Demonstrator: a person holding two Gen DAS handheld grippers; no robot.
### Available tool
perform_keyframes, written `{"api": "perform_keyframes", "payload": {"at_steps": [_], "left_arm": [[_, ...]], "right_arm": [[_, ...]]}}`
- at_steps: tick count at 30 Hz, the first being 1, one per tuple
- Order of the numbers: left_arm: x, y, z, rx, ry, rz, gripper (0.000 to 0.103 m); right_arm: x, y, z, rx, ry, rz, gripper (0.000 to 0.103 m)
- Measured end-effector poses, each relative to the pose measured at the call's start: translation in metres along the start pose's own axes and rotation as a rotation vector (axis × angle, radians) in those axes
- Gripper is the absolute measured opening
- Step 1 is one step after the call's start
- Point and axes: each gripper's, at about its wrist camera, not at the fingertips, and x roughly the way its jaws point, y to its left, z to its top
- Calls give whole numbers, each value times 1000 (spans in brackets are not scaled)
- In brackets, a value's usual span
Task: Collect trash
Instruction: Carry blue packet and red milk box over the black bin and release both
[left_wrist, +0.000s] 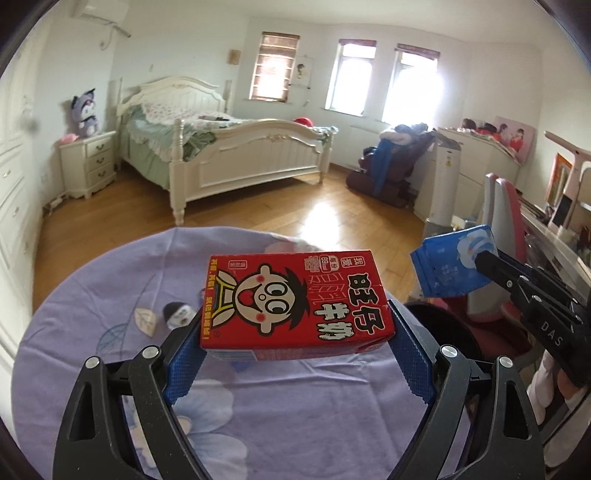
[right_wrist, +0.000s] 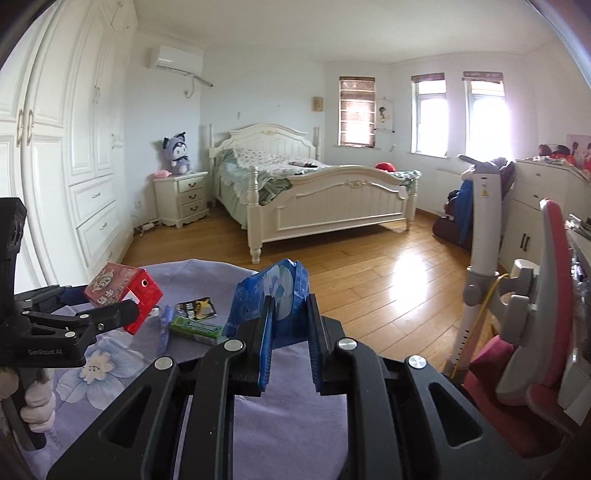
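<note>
Red carton (left_wrist: 295, 302) clamped in left gripper (left_wrist: 295, 332), frame centre, above purple tabletop (left_wrist: 110, 369). Blue packet (right_wrist: 273, 306) pinched in narrow right gripper (right_wrist: 290, 332). Wrappers (right_wrist: 195, 319) behind, near tabletop edge. Beyond, bare floor (right_wrist: 351, 266), then bed (right_wrist: 314, 195).

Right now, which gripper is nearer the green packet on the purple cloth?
Left. The left gripper holds the red carton just beside the green packet; the right gripper, clamping the blue wrapper, sits further off.
</note>
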Motion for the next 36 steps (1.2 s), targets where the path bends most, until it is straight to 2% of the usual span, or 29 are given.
{"api": "perform_keyframes", "payload": {"at_steps": [12, 18, 26, 36], "left_arm": [[28, -105, -6, 145, 31, -137, 88], [51, -140, -16, 194, 69, -194, 88], [82, -167, -21, 214, 116, -251, 88], [108, -178, -22, 197, 162, -308, 88]], "right_arm": [[-36, -63, -39, 7, -24, -232, 17], [-39, -81, -66, 18, 20, -303, 17], [-34, -102, -87, 13, 74, -377, 17], [-25, -118, -103, 12, 124, -407, 17]]}}
